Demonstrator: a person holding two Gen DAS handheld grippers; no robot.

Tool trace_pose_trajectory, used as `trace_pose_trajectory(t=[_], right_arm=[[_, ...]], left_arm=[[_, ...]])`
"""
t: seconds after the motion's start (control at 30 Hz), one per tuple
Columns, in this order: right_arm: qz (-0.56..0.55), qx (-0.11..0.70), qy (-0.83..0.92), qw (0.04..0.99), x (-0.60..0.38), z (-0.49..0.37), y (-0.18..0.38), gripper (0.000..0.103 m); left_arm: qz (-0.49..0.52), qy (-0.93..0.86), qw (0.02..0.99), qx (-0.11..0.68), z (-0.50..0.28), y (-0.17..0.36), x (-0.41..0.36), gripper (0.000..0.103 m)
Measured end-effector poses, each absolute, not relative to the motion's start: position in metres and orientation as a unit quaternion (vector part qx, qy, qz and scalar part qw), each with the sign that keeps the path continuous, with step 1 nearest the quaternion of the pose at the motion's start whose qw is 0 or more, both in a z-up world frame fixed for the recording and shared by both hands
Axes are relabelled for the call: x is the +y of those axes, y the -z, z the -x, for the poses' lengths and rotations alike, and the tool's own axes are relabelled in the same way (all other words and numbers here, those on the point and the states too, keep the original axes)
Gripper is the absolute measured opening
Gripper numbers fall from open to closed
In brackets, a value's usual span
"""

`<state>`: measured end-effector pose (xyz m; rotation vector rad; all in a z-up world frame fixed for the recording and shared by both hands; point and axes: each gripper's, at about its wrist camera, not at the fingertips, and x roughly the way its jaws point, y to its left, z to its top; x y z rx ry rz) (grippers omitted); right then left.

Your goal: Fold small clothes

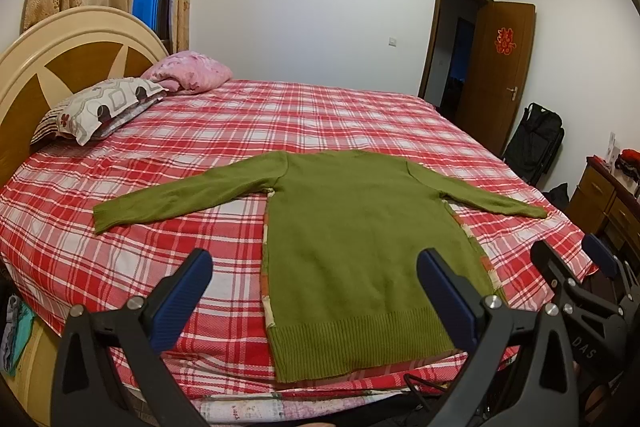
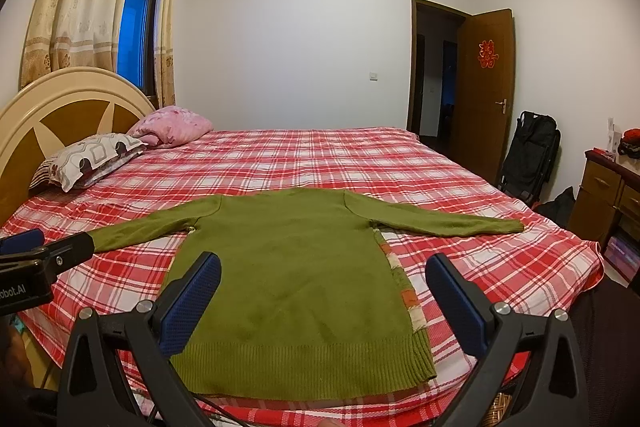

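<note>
Knit wool, woven cotton and matt plastic.
The green sweater (image 1: 360, 239) is a soft, matt knit, smooth across the body with a ribbed band at the hem. The checked bedsheet (image 1: 168, 251) is thin woven cloth with a fine grainy texture, not shiny. The left gripper (image 1: 316, 297) and right gripper (image 2: 324, 301) are matt black plastic with bright metal bolts, their fingers (image 2: 192, 307) faced with blue dimpled rubbery pads. The headboard (image 1: 60, 67) is glossy lacquered wood, cream and brown. The door (image 2: 486, 87) is dark, smooth wood with a metal handle.
</note>
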<state>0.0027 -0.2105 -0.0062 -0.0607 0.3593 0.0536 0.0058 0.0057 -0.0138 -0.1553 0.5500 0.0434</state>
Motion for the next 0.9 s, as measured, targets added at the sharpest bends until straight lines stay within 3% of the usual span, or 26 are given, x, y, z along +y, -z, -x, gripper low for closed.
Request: trace_pose_trajectory(t=[0.47,0.9], right_arm=[[0.004,0.220,-0.056,0.974,-0.226,-0.031,0.024,0.102],[-0.071,0.318,0.039,0.945,-0.340,-0.166,0.086,0.102]], left_arm=[[0.081,-0.027,0.951,0.297,-0.032,0.030,0.018,0.103],[0.029,-0.108,0.930,0.350,-0.148,0.087,0.084,0.103]])
